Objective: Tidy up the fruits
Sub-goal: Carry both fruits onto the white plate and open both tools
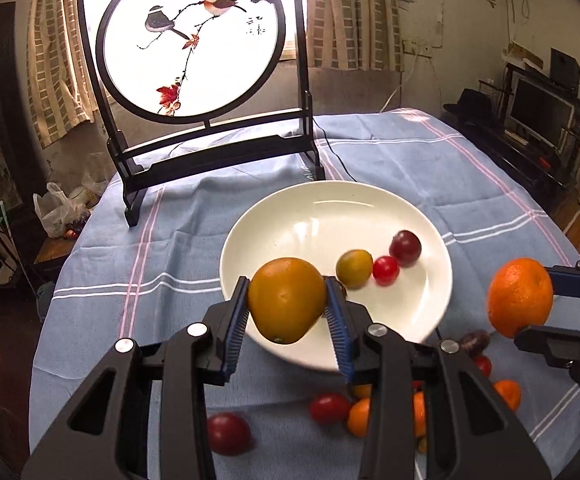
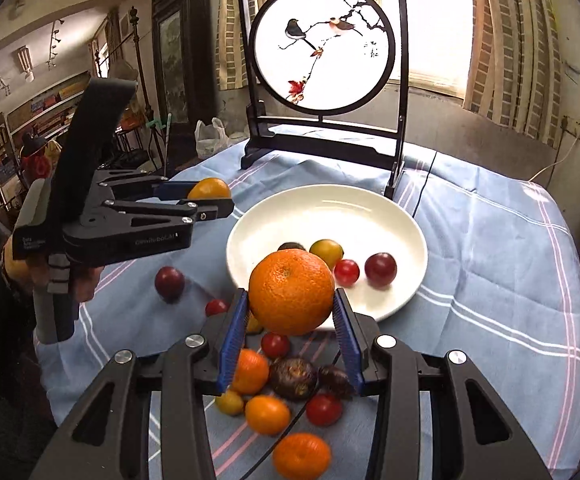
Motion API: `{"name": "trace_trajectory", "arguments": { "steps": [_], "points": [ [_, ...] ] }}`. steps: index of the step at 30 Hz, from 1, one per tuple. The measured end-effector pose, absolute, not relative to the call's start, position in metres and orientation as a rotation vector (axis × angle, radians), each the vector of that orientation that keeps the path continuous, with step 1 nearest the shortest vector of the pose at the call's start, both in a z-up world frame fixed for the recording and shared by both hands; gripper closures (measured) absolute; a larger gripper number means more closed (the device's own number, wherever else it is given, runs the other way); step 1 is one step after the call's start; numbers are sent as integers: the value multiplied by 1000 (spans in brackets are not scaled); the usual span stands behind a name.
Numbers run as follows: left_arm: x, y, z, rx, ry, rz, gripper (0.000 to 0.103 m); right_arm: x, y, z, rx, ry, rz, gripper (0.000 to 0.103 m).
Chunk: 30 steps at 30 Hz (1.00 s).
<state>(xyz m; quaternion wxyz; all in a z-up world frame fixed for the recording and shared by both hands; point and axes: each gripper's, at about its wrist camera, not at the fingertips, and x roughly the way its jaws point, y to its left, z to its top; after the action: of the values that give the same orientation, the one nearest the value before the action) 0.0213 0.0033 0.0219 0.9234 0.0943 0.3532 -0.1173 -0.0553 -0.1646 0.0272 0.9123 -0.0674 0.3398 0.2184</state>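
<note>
My left gripper [image 1: 287, 306] is shut on a yellow-orange orange [image 1: 285, 300] and holds it above the near rim of the white plate [image 1: 410, 208]. It also shows in the right wrist view [image 2: 209, 196], left of the plate [image 2: 370, 208]. My right gripper [image 2: 290, 308] is shut on a bright orange [image 2: 292, 292], held above the plate's near edge; it appears at the right in the left wrist view [image 1: 520, 298]. On the plate lie a yellow-green fruit [image 1: 354, 268], a cherry tomato [image 1: 386, 270] and a dark red plum [image 1: 405, 248].
Loose fruit lies on the blue striped cloth in front of the plate: small oranges [image 2: 265, 414], cherry tomatoes [image 2: 324, 408], dark plums [image 2: 294, 378] and one plum [image 2: 169, 282] to the left. A bird-painting screen [image 1: 193, 40] stands behind the plate, with a black cable beside it.
</note>
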Motion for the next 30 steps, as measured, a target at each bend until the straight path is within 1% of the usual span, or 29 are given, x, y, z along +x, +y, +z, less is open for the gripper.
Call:
{"name": "trace_trajectory", "arguments": {
  "steps": [5,12,21,30],
  "points": [
    [53,-6,11,211,734,-169,66,-6,-160,25,-115,715,416,60],
    [78,-2,-5,204,756,-145,66,44,-153,8,-91,758,376,60],
    [96,-1,-23,198,796,-144,66,80,-141,-16,-83,816,357,60],
    [105,-7,-33,213,822,-143,66,95,-140,-21,-86,830,340,60]
  ]
}}
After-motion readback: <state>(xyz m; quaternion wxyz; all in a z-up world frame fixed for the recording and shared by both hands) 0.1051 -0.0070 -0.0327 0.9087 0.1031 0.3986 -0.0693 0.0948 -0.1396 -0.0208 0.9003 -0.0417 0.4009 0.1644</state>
